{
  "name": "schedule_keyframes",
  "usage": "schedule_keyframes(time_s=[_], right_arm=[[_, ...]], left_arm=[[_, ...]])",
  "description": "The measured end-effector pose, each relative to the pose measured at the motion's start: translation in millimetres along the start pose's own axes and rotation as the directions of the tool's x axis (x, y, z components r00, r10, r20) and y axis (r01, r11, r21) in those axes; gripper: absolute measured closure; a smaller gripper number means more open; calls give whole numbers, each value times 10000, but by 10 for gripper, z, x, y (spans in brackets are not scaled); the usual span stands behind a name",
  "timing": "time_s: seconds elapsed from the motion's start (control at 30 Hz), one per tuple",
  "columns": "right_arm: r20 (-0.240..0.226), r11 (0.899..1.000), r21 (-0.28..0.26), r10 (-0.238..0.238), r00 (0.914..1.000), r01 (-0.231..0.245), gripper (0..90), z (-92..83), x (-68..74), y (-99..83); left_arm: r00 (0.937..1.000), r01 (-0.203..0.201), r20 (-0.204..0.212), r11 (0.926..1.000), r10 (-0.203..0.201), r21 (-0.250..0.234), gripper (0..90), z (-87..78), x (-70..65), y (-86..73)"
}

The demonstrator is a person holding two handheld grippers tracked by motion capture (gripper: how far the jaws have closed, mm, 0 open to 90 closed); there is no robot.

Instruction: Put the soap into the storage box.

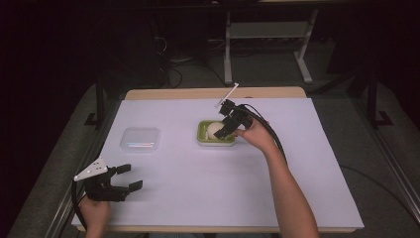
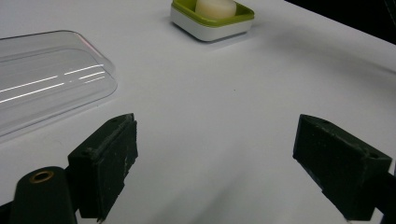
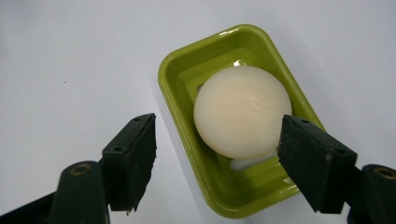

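Although the right gripper (image 1: 224, 128) hovers directly over the soap (image 3: 242, 111) at the centre of the high view, its jaws stand parted with nothing between their pads; in the right gripper view one jaw sits at lower left over bare table and the other at lower right, in front of the soap's edge. The soap rests in the green soap dish (image 3: 173, 74), which fills the middle and right of that view. It is a smooth, cream-white round bar, domed on top, with faint ridges across its face and a slight sheen. It looks firm and fairly light, but probably slick, and its curved sides would let it squirt out of a careless pinch. The safest hold is likely across its widest part, pads low on opposite sides, squeezed gently. The dish itself is a glossy rounded rectangle with ribs on its floor. At lower left of the high view the left gripper (image 1: 132, 178) rests near the table's edge, jaws wide and empty, with the clear plastic lid (image 1: 140, 139) lying just above it.
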State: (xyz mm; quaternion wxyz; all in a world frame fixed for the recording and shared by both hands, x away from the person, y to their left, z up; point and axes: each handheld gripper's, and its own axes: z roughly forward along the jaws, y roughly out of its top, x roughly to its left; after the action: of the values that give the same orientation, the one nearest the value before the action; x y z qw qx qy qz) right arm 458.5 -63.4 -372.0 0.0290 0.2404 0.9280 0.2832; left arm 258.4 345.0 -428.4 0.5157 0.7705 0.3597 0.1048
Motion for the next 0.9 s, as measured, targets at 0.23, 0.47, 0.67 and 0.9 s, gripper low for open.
schedule_keyframes(time_s=[0.23, 0.47, 0.67, 0.9], right_arm=[[-83, 9999, -84, -139, 9999, 138, 275, -39, 46, -65], [-172, 9997, -203, -132, 9998, 128, 271, -77, 103, -128], [-267, 9993, -337, -182, 9995, 173, 271, -98, 157, -199], [-394, 9986, -485, -231, 9990, 211, 264, -121, 215, -289]], left_arm=[[10000, -47, 1, 10000, 47, 31, 133, 4, 2, 1], [10000, -80, -14, 10000, 80, 57, 132, 4, 1, 1], [9999, -135, -27, 9999, 135, 68, 132, 2, 3, 2], [9999, -153, -40, 9998, 154, 91, 133, 0, 1, 0]])
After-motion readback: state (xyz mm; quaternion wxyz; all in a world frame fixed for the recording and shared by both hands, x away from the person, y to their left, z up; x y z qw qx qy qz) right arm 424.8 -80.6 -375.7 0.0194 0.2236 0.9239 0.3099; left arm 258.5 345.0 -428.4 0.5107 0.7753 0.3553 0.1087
